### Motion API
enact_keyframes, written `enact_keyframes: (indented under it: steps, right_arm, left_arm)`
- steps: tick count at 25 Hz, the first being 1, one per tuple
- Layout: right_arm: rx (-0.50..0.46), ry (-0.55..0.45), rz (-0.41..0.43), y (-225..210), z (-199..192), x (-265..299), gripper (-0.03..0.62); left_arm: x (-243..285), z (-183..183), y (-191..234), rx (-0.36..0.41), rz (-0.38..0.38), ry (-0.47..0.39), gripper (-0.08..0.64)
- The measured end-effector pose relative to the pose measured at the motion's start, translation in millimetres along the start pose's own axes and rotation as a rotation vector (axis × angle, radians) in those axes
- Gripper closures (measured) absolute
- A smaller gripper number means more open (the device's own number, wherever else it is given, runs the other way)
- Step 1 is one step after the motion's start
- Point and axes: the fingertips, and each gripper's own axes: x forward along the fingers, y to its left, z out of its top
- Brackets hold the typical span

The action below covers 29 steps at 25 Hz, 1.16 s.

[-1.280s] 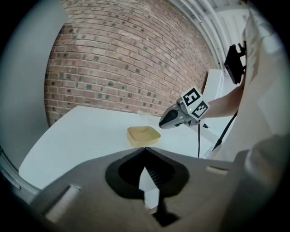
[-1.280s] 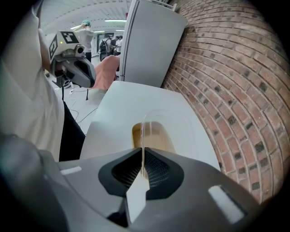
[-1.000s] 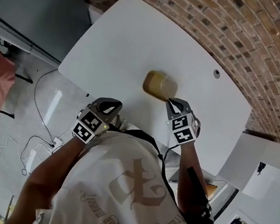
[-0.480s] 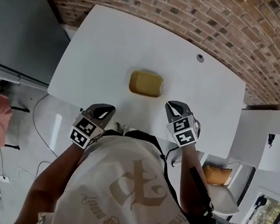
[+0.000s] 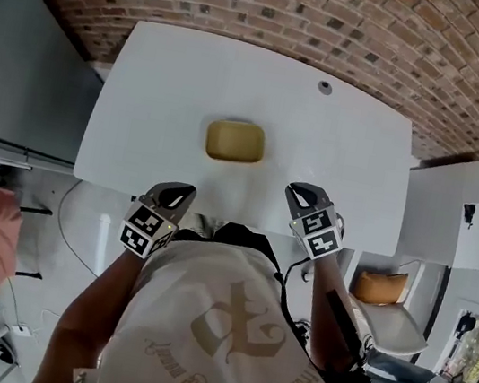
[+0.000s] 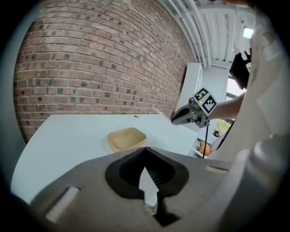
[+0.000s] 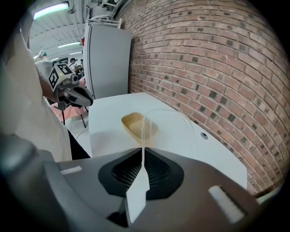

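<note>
The clear plastic lid (image 7: 170, 131) has moved away from the yellow tray (image 5: 235, 141) and now hangs over the white table (image 5: 167, 83), pinched at its rim by the right gripper (image 7: 144, 148), and it seems light, bendy and slippery, while the left gripper (image 6: 145, 149) is closed on nothing.

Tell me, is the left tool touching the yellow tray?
Apart. Head view shows bare table between the left tool and the yellow tray.

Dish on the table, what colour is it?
The dish is pale yellowish tan, plain; the head view shows it best.
</note>
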Motion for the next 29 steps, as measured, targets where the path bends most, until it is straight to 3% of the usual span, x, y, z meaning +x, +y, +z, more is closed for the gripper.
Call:
enact_keyframes:
  steps: [13,29]
  right_arm:
    - [0.094,-0.008,-0.018,8,-35,-10,0.565]
    - [0.143,-0.017,-0.033,5,-30,-9,0.565]
  left_arm:
    - [16,-9,-19,-0.008,-0.042,0.019,0.557]
    - [24,3,-17,0.018,-0.076,0.021,0.557]
